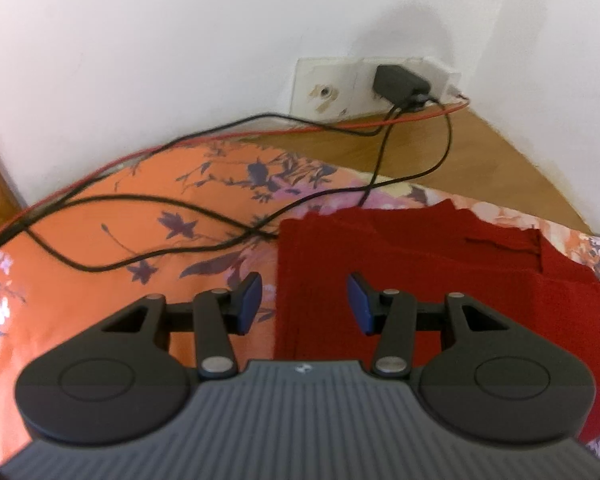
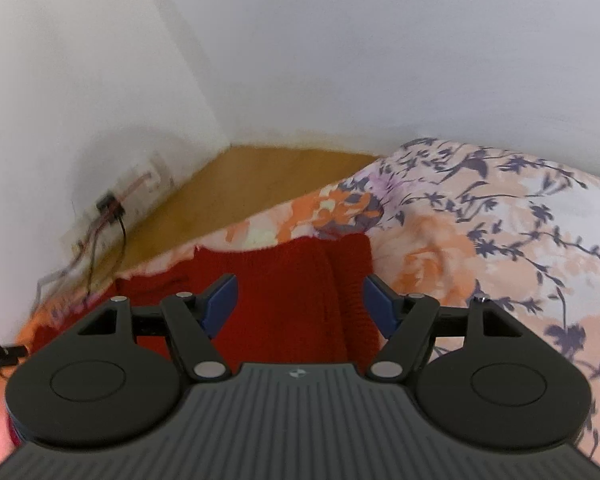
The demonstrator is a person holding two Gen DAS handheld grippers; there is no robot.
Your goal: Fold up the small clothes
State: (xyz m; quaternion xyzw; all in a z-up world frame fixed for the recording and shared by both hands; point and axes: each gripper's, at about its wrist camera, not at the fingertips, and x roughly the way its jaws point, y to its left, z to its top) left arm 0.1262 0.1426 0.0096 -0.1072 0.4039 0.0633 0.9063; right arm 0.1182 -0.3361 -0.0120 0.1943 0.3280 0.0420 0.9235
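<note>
Only the left view shows black cables (image 1: 148,204) trailing over the floral bedsheet (image 1: 100,216); the red knit garment (image 1: 420,264) lies flat there. Left gripper (image 1: 304,304) and right gripper (image 2: 300,304) gape wide, empty, near white walls (image 2: 340,40)

Dark red garment (image 1: 420,264) on orange floral bedsheet (image 1: 112,216)

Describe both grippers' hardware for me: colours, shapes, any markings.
The left gripper and right gripper look identical: black linkage arms with silver pivot pins, two round black discs at the sides, and a grey ribbed body bearing a small round emblem. Blue pads line the jaws. No hands or sleeves show.
</note>
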